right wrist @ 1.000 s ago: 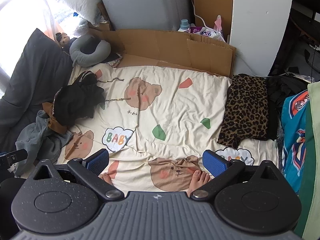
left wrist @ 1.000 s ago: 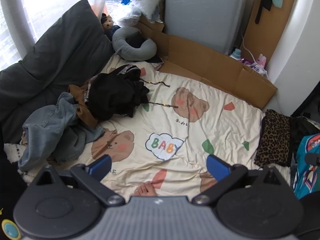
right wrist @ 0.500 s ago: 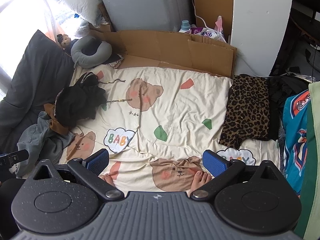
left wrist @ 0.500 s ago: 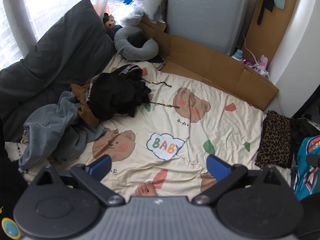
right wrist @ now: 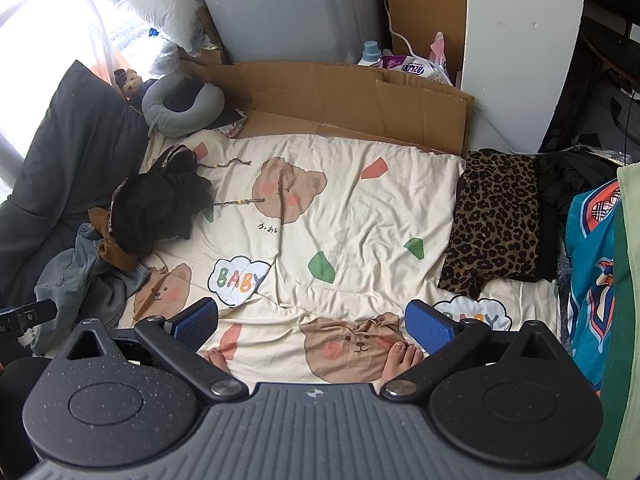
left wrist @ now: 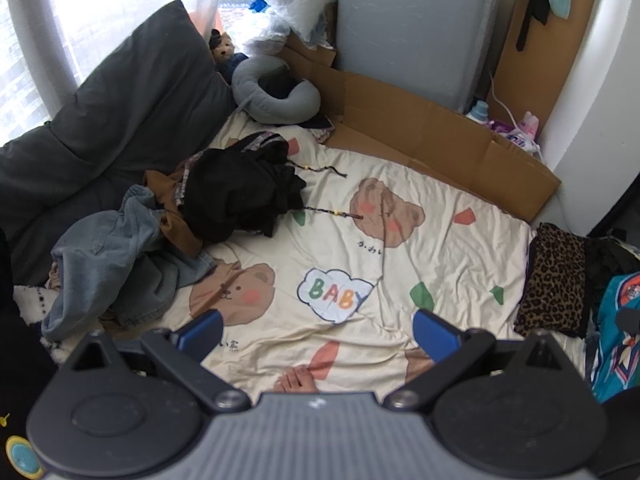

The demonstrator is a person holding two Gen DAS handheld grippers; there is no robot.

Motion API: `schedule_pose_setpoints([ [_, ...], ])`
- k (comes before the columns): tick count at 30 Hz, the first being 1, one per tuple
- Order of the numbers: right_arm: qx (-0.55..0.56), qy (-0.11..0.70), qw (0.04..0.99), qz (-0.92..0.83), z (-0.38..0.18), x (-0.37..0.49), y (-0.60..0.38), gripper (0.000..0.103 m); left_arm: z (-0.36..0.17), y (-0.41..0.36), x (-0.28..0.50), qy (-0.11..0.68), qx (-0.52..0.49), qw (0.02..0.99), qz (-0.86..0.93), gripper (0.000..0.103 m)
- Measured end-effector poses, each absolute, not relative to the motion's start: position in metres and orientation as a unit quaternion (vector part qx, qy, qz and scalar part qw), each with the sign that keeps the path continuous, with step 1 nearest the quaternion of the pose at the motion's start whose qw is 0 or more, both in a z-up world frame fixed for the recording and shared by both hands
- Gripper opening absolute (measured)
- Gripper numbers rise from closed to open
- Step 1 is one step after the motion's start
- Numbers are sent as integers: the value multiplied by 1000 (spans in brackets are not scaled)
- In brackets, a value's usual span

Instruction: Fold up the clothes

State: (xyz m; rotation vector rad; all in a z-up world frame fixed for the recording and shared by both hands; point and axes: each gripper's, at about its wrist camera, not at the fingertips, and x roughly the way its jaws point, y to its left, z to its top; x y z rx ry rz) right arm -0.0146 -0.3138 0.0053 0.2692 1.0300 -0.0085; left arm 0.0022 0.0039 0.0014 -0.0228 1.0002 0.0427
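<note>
Both the left gripper (left wrist: 318, 330) and right gripper (right wrist: 312, 322) were spread wide and empty, with the crumpled black garment (left wrist: 240, 198) heaped on faded blue jeans (left wrist: 116, 264) ahead-left, unfolded.

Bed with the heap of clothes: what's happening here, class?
A person stands at the foot of the bear-print blanket, holding a claw in each hand. The left claw and right claw are both open and empty. Unfolded clothes are heaped on the left; a folded leopard-print garment lies on the right.
</note>
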Motion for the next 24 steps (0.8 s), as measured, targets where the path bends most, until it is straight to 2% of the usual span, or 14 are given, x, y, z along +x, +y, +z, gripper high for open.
schedule_pose_setpoints([
  [24,99,499,861,-2,9,3,-307,102,6,16,13,472,-34,880,23,102],
])
